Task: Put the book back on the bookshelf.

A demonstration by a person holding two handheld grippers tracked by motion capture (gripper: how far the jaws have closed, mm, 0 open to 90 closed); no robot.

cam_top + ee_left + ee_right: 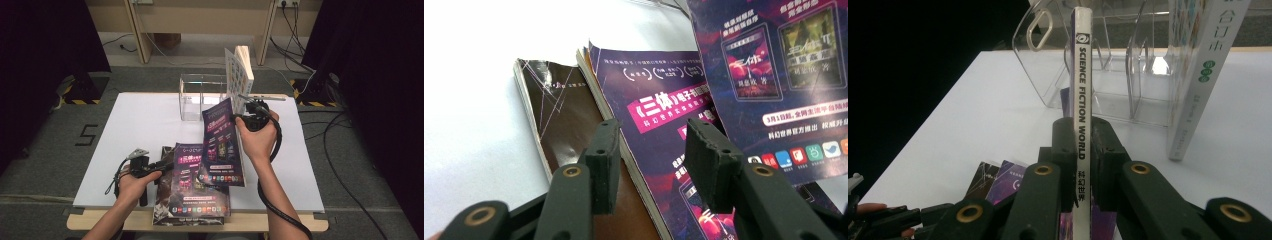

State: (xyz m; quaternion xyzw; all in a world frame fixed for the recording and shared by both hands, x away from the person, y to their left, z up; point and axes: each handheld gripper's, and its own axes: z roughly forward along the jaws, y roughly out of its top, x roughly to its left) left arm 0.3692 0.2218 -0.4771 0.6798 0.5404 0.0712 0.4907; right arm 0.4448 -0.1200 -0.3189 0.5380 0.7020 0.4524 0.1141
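Observation:
My right gripper is shut on the spine of a purple magazine and holds it upright above the table, in front of the clear rack. In the right gripper view the white spine reads "SCIENCE FICTION WORLD" and is pinched between the pads of that gripper. A stack of magazines lies flat near the table's front edge. My left gripper sits at the stack's left edge. Its jaws stand open just over the top purple magazine, which lies on a brown-covered one.
A clear acrylic rack with dividers stands at the back middle of the white table top. A white book leans upright at the rack's right end. Cables run over the floor to the right.

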